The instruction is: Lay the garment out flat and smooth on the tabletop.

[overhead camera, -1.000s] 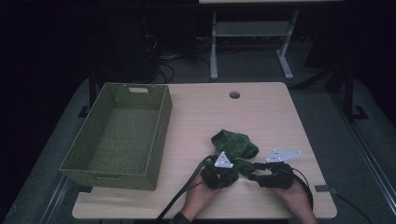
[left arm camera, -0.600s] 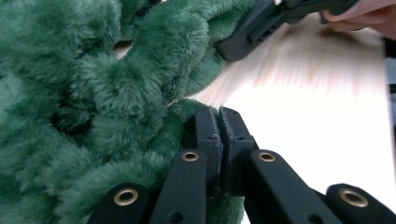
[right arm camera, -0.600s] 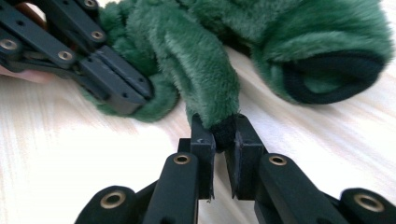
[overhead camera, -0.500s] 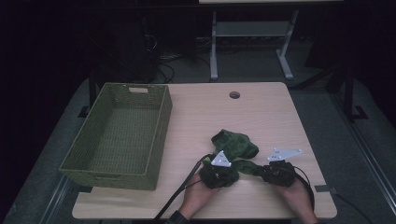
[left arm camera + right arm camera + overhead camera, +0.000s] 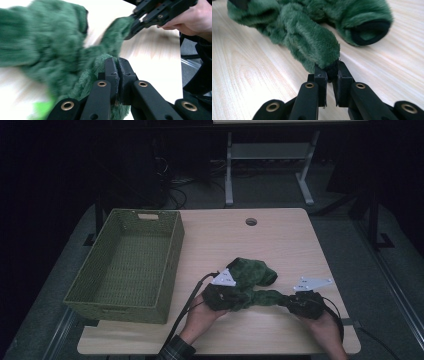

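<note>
A fluffy dark green garment (image 5: 252, 279) with black-trimmed openings lies bunched at the near middle of the table. My left gripper (image 5: 223, 295) is shut on a fold of this garment (image 5: 57, 57) at its near left edge. My right gripper (image 5: 300, 302) is shut on the black-edged tip of a stretched-out piece of the garment (image 5: 312, 42), near the table's front right. In the left gripper view the right gripper (image 5: 140, 18) pinches the far tip of that piece. A black-rimmed opening (image 5: 368, 31) of the garment faces the right gripper's camera.
A green woven basket (image 5: 127, 262) with nothing in it stands on the left part of the wooden table (image 5: 280, 240). A round cable hole (image 5: 251, 222) is near the table's far edge. Cables trail from both grippers over the front edge.
The right gripper has shifted slightly right and toward the front edge, drawing the green piece out straighter between the two grippers. The left gripper has stayed nearly in place.
</note>
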### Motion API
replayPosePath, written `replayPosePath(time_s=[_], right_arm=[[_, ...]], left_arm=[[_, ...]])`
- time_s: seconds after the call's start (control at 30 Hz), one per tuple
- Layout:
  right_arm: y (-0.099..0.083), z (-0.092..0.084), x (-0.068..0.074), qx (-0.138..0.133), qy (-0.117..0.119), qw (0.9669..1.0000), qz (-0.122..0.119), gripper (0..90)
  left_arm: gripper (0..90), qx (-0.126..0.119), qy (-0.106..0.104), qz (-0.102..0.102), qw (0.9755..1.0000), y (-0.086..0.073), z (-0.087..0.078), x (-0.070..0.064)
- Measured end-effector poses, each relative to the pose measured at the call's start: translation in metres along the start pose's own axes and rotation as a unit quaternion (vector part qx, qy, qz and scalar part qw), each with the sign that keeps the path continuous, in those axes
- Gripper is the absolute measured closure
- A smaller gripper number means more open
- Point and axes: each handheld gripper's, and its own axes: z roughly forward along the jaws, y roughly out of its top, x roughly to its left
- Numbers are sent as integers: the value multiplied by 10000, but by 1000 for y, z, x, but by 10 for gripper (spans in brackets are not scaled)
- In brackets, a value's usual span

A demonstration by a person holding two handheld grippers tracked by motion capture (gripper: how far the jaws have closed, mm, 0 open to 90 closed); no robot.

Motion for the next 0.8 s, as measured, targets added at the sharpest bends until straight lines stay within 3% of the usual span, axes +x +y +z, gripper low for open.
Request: replayPosePath(time_s=[0.23, 0.47, 0.7, 0.8], right_arm=[[-3, -11, -6, -46, -186, 9998, 71, 819], [-10, -26, -10, -5, -509, 9986, 146, 820], [-26, -32, -15, 278, -593, 9970, 414, 803], [-32, -30, -16, 348, -641, 9958, 560, 733]], left_arm=[[871, -151, 271, -25, 9995, -11, -26, 16], [884, -191, 432, -103, 9988, -28, -38, 21], [876, 269, 382, -163, 9988, -47, -27, 15], [837, 350, 581, -51, 9977, -48, -27, 13]])
